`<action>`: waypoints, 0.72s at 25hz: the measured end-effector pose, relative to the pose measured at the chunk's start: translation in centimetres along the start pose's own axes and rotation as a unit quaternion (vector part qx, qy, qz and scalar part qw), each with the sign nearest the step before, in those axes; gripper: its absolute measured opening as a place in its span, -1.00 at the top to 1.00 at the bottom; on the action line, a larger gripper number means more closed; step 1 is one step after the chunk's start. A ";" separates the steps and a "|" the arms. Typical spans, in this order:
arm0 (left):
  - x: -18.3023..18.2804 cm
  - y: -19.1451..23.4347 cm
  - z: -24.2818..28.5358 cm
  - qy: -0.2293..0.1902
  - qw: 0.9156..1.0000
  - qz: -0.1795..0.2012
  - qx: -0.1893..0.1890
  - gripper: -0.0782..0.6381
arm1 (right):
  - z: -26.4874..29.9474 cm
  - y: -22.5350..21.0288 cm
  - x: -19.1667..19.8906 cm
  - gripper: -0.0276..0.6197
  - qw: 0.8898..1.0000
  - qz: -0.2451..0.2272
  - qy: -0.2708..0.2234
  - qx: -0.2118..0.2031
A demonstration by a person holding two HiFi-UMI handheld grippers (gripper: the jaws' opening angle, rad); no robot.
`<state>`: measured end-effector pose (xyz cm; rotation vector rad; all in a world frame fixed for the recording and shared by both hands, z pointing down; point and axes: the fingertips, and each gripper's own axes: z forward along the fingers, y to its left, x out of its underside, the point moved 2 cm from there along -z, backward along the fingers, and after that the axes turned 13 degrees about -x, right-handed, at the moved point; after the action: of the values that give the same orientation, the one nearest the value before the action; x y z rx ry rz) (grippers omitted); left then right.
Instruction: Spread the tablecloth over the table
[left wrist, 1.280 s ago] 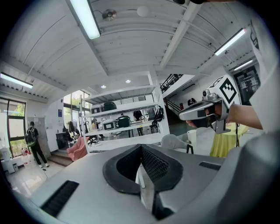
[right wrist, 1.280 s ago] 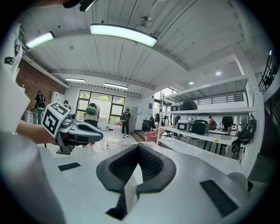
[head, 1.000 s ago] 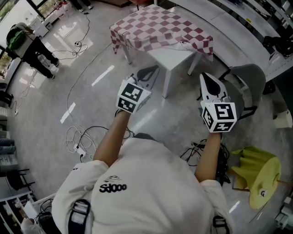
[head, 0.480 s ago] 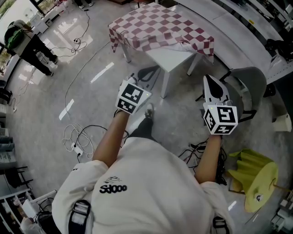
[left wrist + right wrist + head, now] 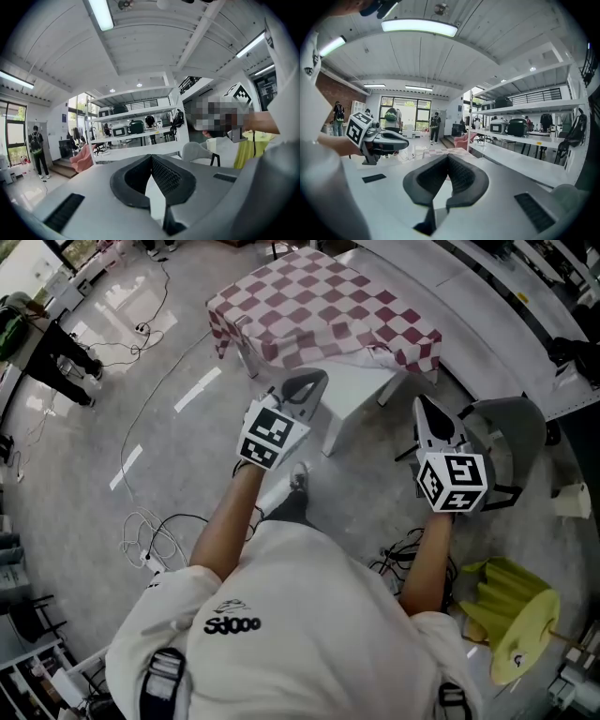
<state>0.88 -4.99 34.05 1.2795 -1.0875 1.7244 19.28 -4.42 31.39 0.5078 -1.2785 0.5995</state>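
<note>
Both mine, quick pass. My left claw (image 5: 307, 382) has its jaws pressed together, pads meeting, nothing between them. My right claw (image 5: 424, 405) is the same: jaws together, empty. Both marker cubes face up at the head camera, and my arms reach forward from the white sleeves.

The tablecloth (image 5: 319, 298), red and white checks, lies on the small white surface (image 5: 354, 388) ahead of me. It covers the far part and hangs over the left and far-right edges. The near corner of the surface is bare white. The cloth's near edge is rumpled there, with a bit of white underside showing.

In the head view, the left claw's tip overlaps that bare corner's edge; I can't tell whether it touches. The right claw is off to the right of the surface, over the floor (image 5: 141, 427), apart from the cloth. A grey chair (image 5: 511, 423) sits just beside it.

In the right gripper view the checked cloth shows just past the closed jaws, with the left claw at the picture's left.

Also: loose cables (image 5: 155, 532) on the floor to my left, a yellow thing (image 5: 516, 615) low on my right, and a person (image 5: 47, 338) standing far left.
</note>
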 end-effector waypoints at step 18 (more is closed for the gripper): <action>5.1 11.9 18.2 0.054 0.996 -0.017 0.069 0.70 | 19.6 -12.7 2.8 0.85 0.994 0.061 0.082 0.040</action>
<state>-4.50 -26.03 39.33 1.2641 -0.8918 1.8468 14.05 -26.27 38.17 0.4387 -1.1374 0.7822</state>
